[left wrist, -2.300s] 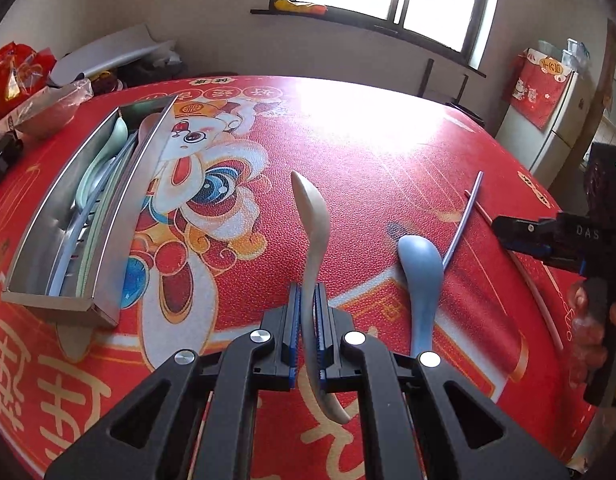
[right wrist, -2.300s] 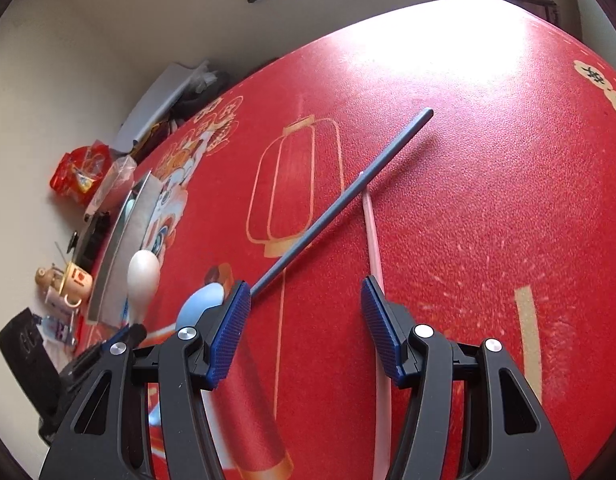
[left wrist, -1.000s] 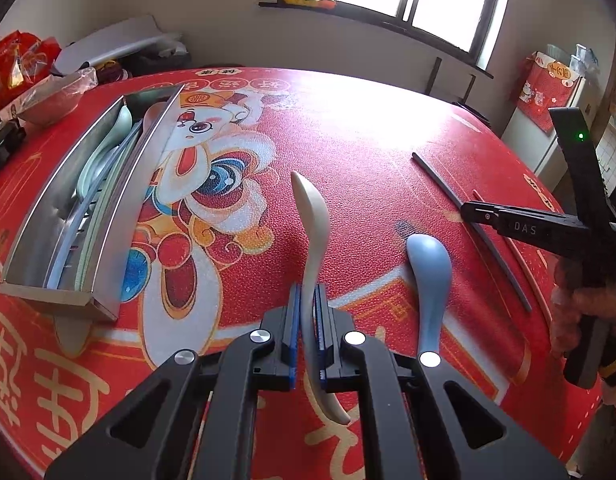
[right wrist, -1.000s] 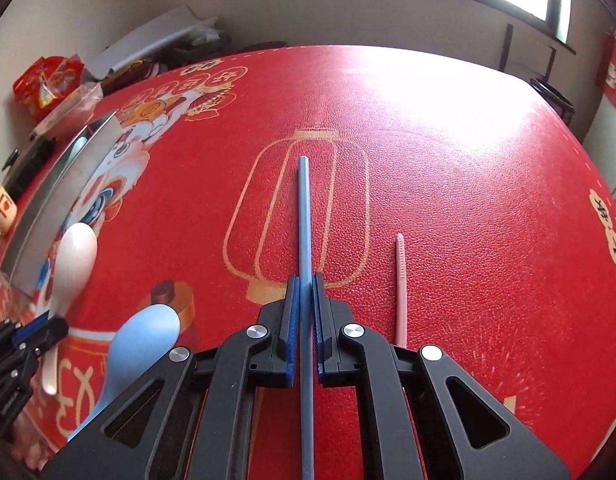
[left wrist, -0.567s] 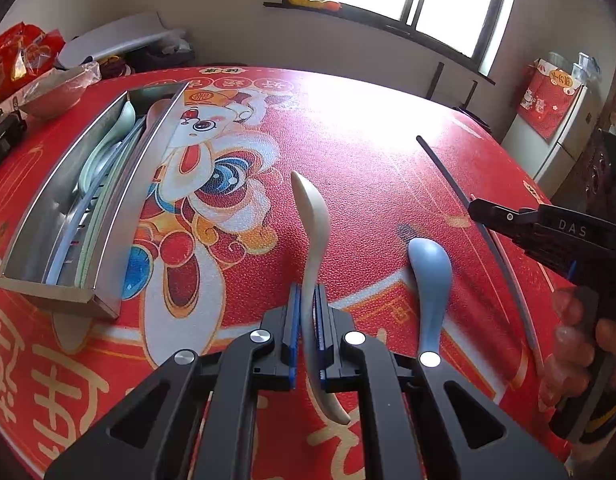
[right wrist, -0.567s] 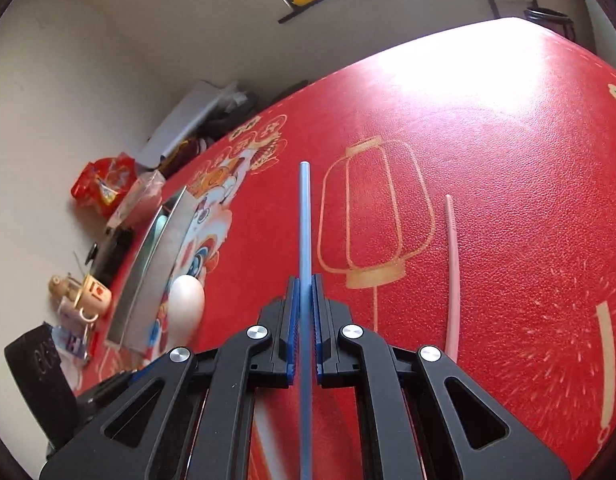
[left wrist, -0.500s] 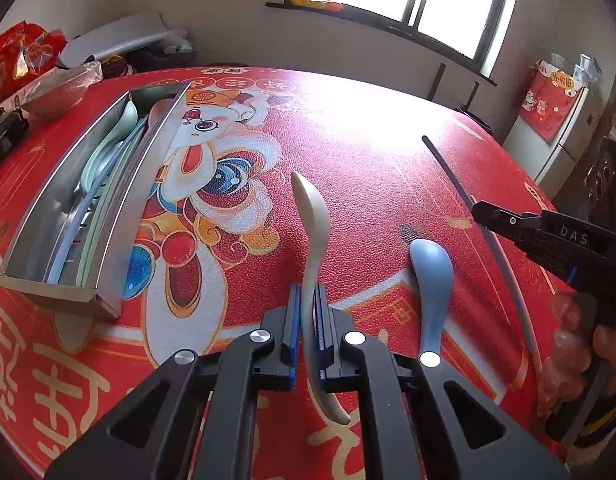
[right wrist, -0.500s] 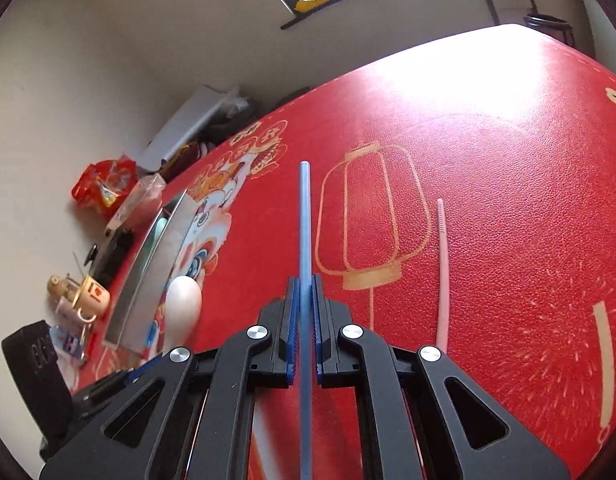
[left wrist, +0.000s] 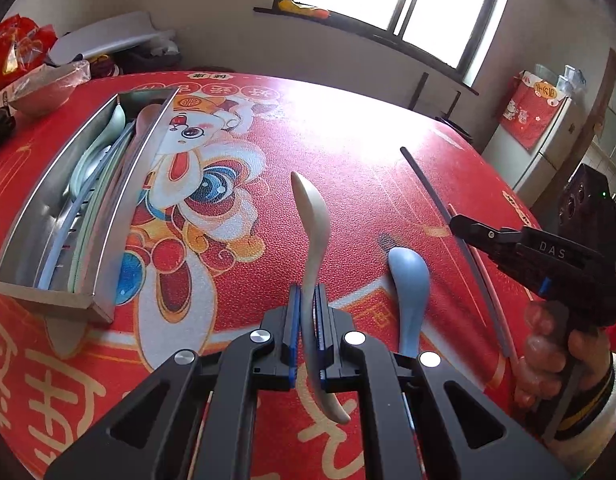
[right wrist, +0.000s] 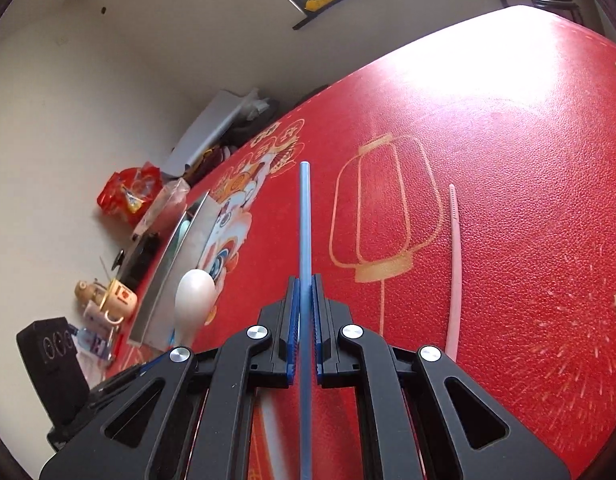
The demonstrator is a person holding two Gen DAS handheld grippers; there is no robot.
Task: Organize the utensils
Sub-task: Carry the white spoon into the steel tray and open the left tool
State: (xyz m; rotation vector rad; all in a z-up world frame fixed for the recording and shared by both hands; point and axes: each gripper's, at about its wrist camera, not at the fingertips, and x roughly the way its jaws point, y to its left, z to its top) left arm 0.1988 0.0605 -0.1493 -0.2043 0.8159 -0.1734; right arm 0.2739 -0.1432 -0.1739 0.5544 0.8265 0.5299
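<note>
My left gripper (left wrist: 307, 300) is shut on the handle of a white spoon (left wrist: 310, 216), held above the red table. A blue spoon (left wrist: 408, 280) lies on the table just right of it. My right gripper (right wrist: 304, 292) is shut on a blue chopstick (right wrist: 305, 220) that points forward above the table; it also shows in the left wrist view (left wrist: 432, 192). A pink chopstick (right wrist: 454, 264) lies on the table to its right. A metal utensil tray (left wrist: 36, 216) with several utensils stands at the left, also in the right wrist view (right wrist: 168, 272).
A bowl (left wrist: 40, 92) and red snack bags (left wrist: 16, 52) sit beyond the tray at the table's far left edge. A black box (right wrist: 52, 368) and a small mug (right wrist: 116, 300) sit off the table's left. A fridge (left wrist: 544, 140) stands at the far right.
The right gripper closed on the blue chopstick, lifted it off the table and swung toward the tray side. The left gripper kept hold of the white spoon, nearly still.
</note>
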